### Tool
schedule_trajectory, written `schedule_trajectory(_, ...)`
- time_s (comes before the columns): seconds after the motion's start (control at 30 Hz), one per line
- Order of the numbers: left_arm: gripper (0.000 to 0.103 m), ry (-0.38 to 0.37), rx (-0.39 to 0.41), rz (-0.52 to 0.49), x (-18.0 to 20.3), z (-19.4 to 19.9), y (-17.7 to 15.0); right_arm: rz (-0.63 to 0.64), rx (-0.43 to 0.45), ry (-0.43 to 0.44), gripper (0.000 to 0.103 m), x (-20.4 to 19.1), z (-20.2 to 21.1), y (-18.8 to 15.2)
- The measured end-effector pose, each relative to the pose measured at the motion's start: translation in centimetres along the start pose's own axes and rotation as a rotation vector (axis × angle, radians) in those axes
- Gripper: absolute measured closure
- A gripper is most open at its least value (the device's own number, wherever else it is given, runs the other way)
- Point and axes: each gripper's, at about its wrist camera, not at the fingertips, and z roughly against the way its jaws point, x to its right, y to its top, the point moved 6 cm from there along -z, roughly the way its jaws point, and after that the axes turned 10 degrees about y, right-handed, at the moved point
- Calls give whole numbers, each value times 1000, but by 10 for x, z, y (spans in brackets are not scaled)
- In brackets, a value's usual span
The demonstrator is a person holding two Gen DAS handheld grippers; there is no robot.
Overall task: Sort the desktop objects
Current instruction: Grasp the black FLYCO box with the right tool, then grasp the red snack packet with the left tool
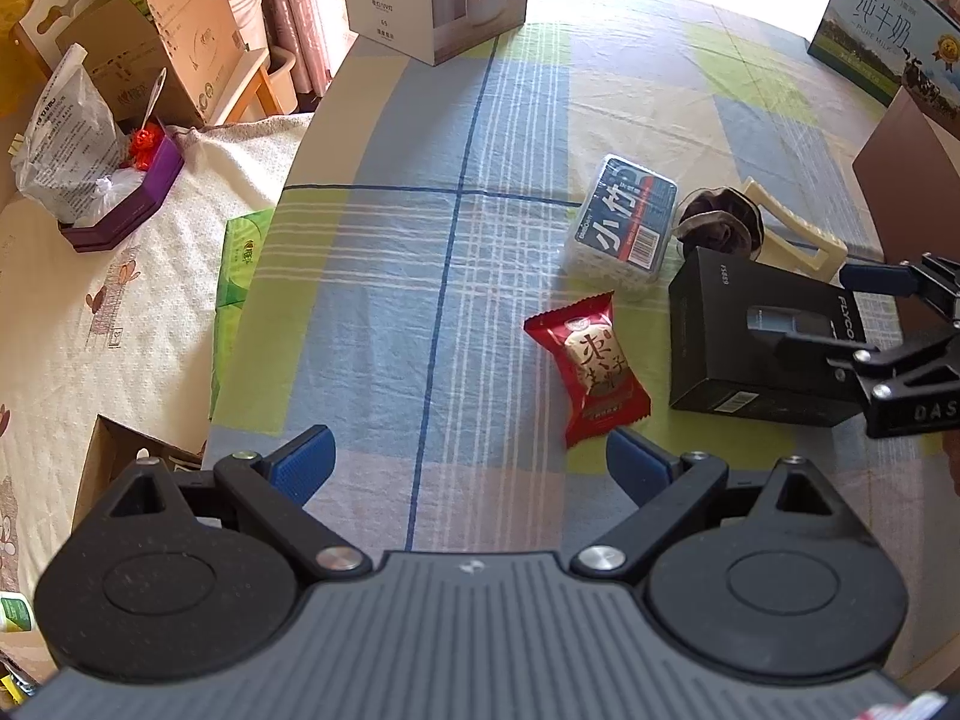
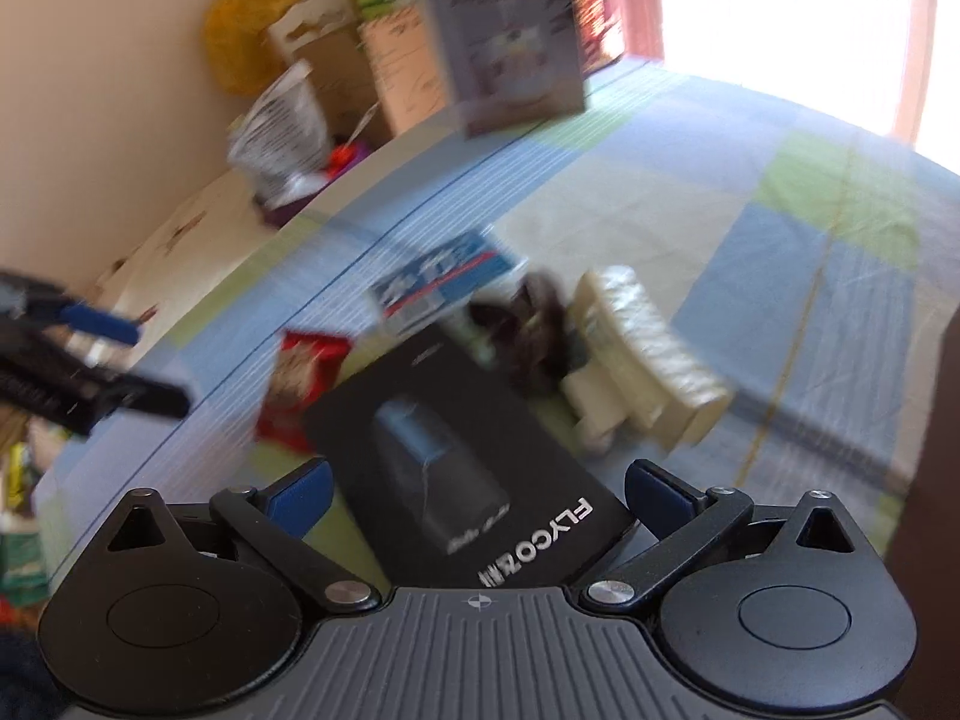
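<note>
A: Near the right edge of the surface (image 1: 420, 192), the clutter sits in one cluster: black box (image 1: 762, 336), red snack (image 1: 591, 369), blue-label tub (image 1: 627, 219), dark scrunchie (image 1: 717, 225), cream hair clip (image 1: 795, 237).

B: Why bunched? Unsorted yet, by my reading. Nothing set apart.

A: Right gripper (image 2: 477, 495) is over the box's near end, jaws apart, a blue pad to each side. Looks lined up to take it across its width. No contact that I can confirm.

B: Left gripper (image 1: 471, 459)?

A: Jaws wide apart, empty, over bare cloth. The snack lies just ahead of its right pad, not between the jaws. Probably waiting its turn.

B: Hard to make out?

A: The right wrist view is smeared with motion; tub, scrunchie and clip blur together there. The box's near end is hidden under the gripper body. A brown thing is cut off at the right edge; can't identify it. Where sorted items should go isn't evident.
</note>
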Motion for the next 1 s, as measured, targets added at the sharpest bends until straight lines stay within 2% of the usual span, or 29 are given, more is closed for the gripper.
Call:
schedule_trajectory(0.03,8,-1,-2,0,0,-1,0,7,-25,12,2,-6,-2,-7)
schedule_trajectory(0.13,8,-4,-6,-1,0,-2,-1,37,-43,-24,2,-20,-3,-22)
schedule_trajectory(0.33,8,0,-13,5,-3,-4,-4,34,11,-114,3,-30,-4,-21)
schedule_trajectory(0.4,8,0,-13,2,-2,-4,-5,48,7,-152,21,-32,-6,-23)
schedule_trajectory(0.43,8,-3,-10,-1,-1,-3,-5,47,-3,-169,23,-33,-6,-25)
schedule_trajectory(0.7,8,-25,-5,-14,8,-2,-9,-82,-2,-247,25,-36,14,-49)
schedule_trajectory(1.0,9,-61,23,-57,30,-7,1,-289,27,-389,25,-21,50,-79)
